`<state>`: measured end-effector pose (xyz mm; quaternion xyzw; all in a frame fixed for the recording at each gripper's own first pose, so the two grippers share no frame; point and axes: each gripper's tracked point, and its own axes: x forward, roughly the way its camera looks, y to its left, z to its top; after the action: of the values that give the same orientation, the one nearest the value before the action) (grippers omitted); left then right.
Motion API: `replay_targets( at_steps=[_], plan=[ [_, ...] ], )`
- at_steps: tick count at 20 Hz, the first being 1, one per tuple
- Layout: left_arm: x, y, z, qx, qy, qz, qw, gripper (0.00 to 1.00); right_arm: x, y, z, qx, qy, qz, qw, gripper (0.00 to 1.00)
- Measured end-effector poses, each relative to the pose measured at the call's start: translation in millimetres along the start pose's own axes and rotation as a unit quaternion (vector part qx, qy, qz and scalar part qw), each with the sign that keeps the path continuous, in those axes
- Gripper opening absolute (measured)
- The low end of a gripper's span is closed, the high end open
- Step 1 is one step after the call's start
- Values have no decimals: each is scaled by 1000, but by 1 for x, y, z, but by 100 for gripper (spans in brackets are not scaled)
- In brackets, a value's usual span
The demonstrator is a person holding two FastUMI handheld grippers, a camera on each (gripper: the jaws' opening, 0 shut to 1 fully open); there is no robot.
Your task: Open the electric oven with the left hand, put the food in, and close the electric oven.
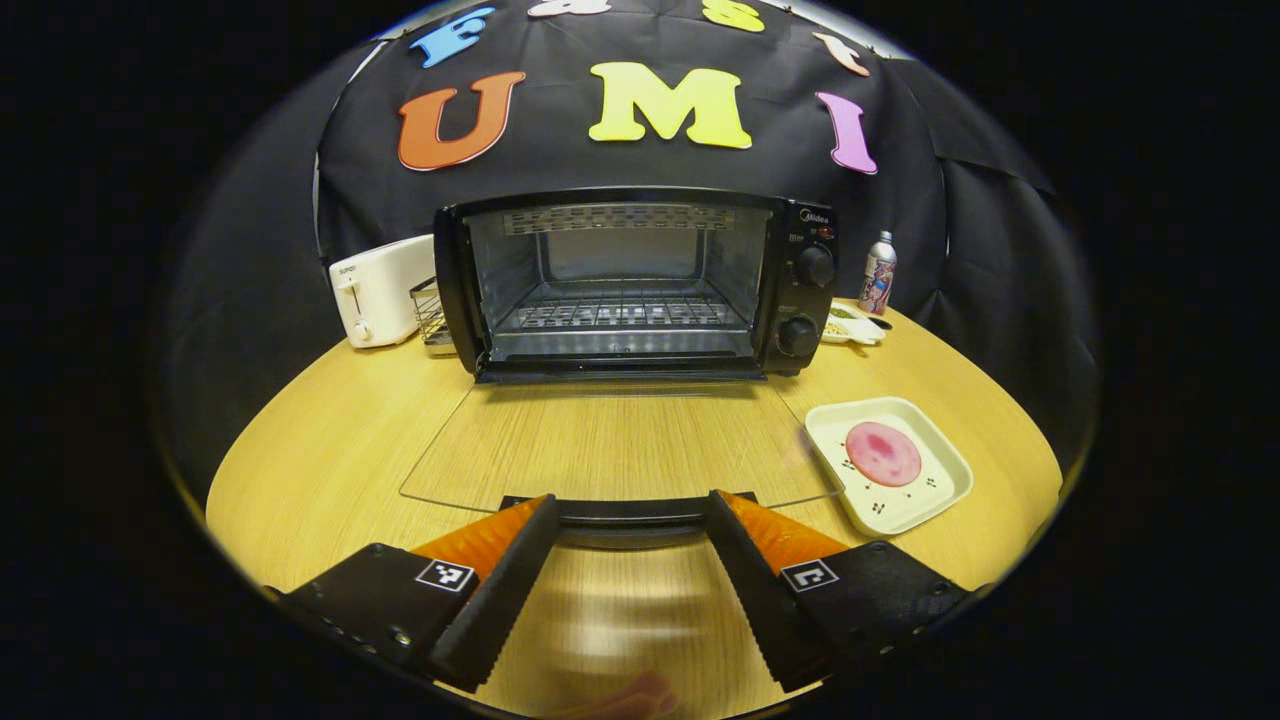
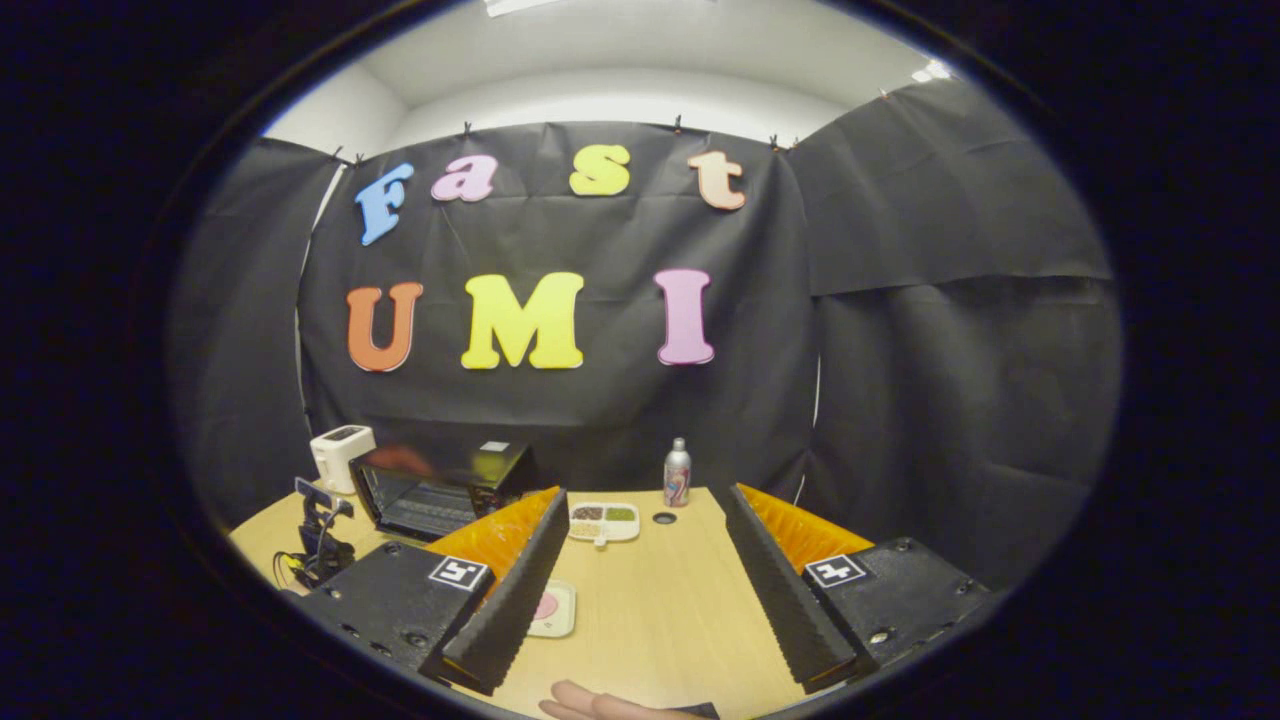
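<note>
Left gripper view: the left tool is released, fingers spread beside the door handle of the open oven ahead. Plate of food lies ahead-right on the counter. The right tool hangs released above the counter.

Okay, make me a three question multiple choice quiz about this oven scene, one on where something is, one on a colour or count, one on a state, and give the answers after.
1. Where does the white toaster stand?
A. left of the oven
B. on top of the oven
C. on the plate

2. How many knobs are on the oven's front panel?
A. none
B. two
C. five

3. What state is the oven door in?
A. shut
B. folded down open
C. taken off

Answers: 1 A, the toaster sits beside the oven's left wall in the left gripper view. 2 B, two knobs are stacked on the right panel. 3 B, the glass door lies flat over the table, rack exposed.
</note>
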<state>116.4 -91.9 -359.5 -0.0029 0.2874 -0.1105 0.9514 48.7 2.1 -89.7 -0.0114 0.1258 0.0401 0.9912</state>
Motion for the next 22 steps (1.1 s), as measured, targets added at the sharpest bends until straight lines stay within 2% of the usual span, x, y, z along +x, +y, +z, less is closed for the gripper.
replay_targets(
  at_steps=[4, 8, 10, 11, 14, 17, 20, 21, 22],
  plan=[
    [-13, 7, 18, -2, -23, -3, 1000, 95, 35, 14, -27, -16, 73, 7, 997, 96],
    [-51, 12, 55, -3, -84, -9, 996, 94, 72, 35, -74, -28, 180, 29, 983, 96],
    [-76, 15, 74, 0, -122, -10, 992, 95, 88, 46, -101, -29, 236, 42, 970, 100],
    [-89, 18, 83, 2, -142, -8, 990, 95, 97, 51, -116, -23, 263, 47, 963, 96],
    [-130, 28, 105, 7, -193, 4, 981, 94, 115, 62, -155, -7, 338, 61, 939, 97],
    [-167, 36, 123, 0, -231, 10, 973, 94, 142, 62, -187, -2, 386, 62, 920, 96],
    [-195, 43, 137, -1, -251, 15, 968, 95, 165, 63, -221, 5, 440, 62, 896, 96],
    [-204, 47, 142, 0, -256, 21, 966, 94, 170, 69, -232, 8, 457, 72, 887, 95],
    [-213, 51, 148, 4, -263, 30, 964, 94, 173, 73, -245, 14, 474, 80, 877, 88]
  ],
)
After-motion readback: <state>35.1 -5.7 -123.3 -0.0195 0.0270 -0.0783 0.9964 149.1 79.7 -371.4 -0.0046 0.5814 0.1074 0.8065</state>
